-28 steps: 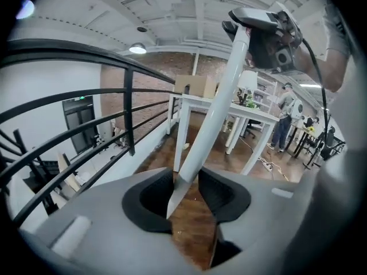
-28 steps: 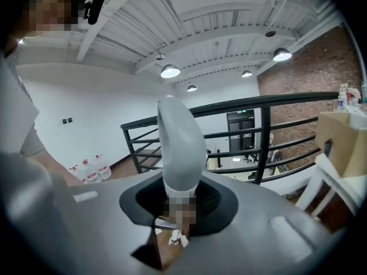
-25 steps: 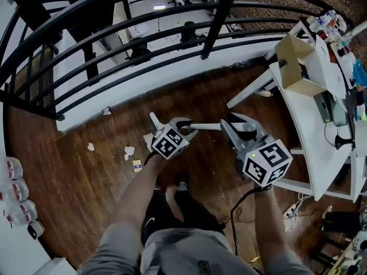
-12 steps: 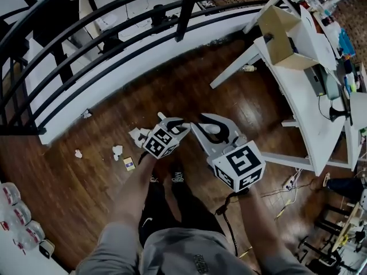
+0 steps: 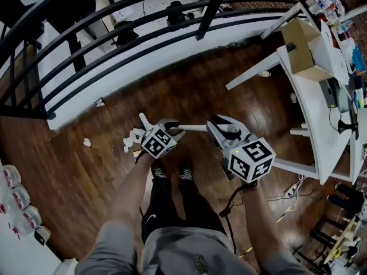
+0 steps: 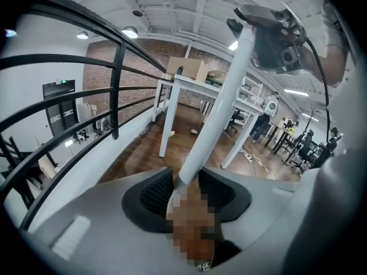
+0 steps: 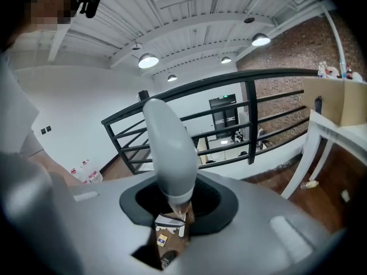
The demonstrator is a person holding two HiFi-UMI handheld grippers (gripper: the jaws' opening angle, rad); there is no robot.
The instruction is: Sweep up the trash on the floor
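One long white broom handle (image 5: 196, 128) runs level between both grippers above the dark wood floor. My left gripper (image 5: 172, 125) is shut on its shaft (image 6: 221, 96); in the left gripper view the shaft rises from the jaws to the right gripper (image 6: 281, 39). My right gripper (image 5: 226, 126) is shut on the thick rounded end (image 7: 169, 148). White paper scraps (image 5: 132, 136) lie just left of the left gripper. A crumpled paper (image 5: 86, 142) lies further left, and another (image 5: 100, 102) lies by the white wall base. The broom's head is hidden.
A black railing (image 5: 114, 16) curves across the top. A white table (image 5: 309, 113) with a cardboard box (image 5: 307, 47) stands at the right, and cables (image 5: 287, 208) lie on the floor beneath. Plastic bottles (image 5: 14, 199) stand at the left edge. The person's feet (image 5: 172, 173) are below the grippers.
Both grippers have sunk toward the floor with the handle in them. The left gripper now covers the spot where the small yellow card lay.
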